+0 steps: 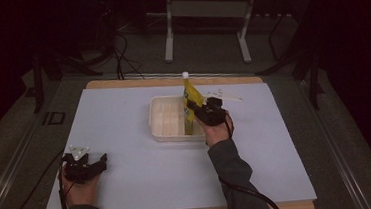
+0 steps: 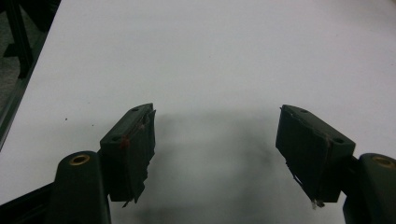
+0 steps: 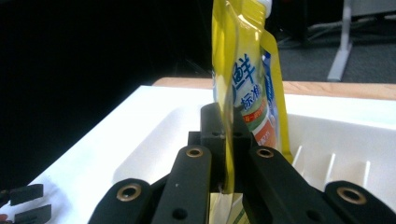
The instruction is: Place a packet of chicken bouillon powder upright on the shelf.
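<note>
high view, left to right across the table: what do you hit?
left gripper open over the bare table → white tray → yellow pouch, upright over the tray → right gripper, shut on the yellow pouch.

So there's one yellow plastic refill pouch (image 1: 190, 103), one white ribbed plastic tray (image 1: 164, 117), two black tongs (image 1: 89, 164) (image 1: 205, 114), one white-topped desk (image 1: 143, 168).
</note>
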A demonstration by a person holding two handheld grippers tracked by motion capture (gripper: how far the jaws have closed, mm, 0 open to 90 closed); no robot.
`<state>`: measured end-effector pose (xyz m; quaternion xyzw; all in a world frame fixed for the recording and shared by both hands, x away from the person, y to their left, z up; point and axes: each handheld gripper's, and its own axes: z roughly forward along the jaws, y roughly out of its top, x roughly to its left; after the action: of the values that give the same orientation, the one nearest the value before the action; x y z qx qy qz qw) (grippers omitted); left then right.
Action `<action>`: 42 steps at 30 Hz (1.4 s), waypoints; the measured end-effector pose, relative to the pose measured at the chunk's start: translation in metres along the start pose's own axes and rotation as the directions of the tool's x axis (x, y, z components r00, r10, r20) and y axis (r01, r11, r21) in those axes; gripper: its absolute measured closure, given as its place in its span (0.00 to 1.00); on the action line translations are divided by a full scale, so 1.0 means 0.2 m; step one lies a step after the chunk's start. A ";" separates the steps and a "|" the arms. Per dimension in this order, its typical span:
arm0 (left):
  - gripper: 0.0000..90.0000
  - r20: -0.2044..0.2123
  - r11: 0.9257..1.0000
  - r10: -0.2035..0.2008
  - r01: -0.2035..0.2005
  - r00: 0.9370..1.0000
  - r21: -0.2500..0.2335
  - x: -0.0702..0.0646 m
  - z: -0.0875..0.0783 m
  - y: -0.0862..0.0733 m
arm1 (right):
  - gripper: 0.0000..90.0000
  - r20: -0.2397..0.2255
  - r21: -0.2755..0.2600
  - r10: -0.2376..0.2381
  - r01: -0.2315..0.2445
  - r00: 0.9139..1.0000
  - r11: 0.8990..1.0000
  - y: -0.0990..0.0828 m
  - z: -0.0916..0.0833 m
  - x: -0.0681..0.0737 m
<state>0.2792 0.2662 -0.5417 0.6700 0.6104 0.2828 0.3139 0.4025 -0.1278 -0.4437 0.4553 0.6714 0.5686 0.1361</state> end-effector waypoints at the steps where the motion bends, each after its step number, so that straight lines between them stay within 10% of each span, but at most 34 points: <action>1: 0.31 0.000 1.000 0.000 0.000 1.000 0.000 0.00 0.00 0.00 | 1.00 0.007 0.006 -0.005 0.005 1.000 1.000 0.00 0.00 0.00; 15: 0.31 -0.001 1.000 -0.001 0.001 1.000 0.000 0.00 0.00 0.00 | 0.97 0.053 0.114 -0.043 0.036 0.998 0.993 0.05 0.02 0.03; 20: 0.31 -0.001 1.000 -0.003 0.003 1.000 0.001 0.00 0.00 0.00 | 0.80 0.082 0.180 -0.130 0.114 0.988 0.977 0.04 0.04 0.04; 26: 0.31 -0.001 1.000 0.001 -0.001 1.000 0.002 0.00 0.00 0.00 | 0.58 0.076 0.250 -0.128 0.106 0.989 0.962 0.05 0.02 0.03; 42: 0.30 -0.006 1.000 -0.003 0.003 1.000 0.000 0.00 0.00 0.00 | 0.38 0.041 0.339 -0.197 0.172 0.980 0.925 0.07 -0.15 0.03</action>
<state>0.2795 0.2661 -0.5419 0.6682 0.6125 0.2842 0.3124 0.3855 -0.1432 -0.4202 0.4273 0.7923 0.4141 0.1349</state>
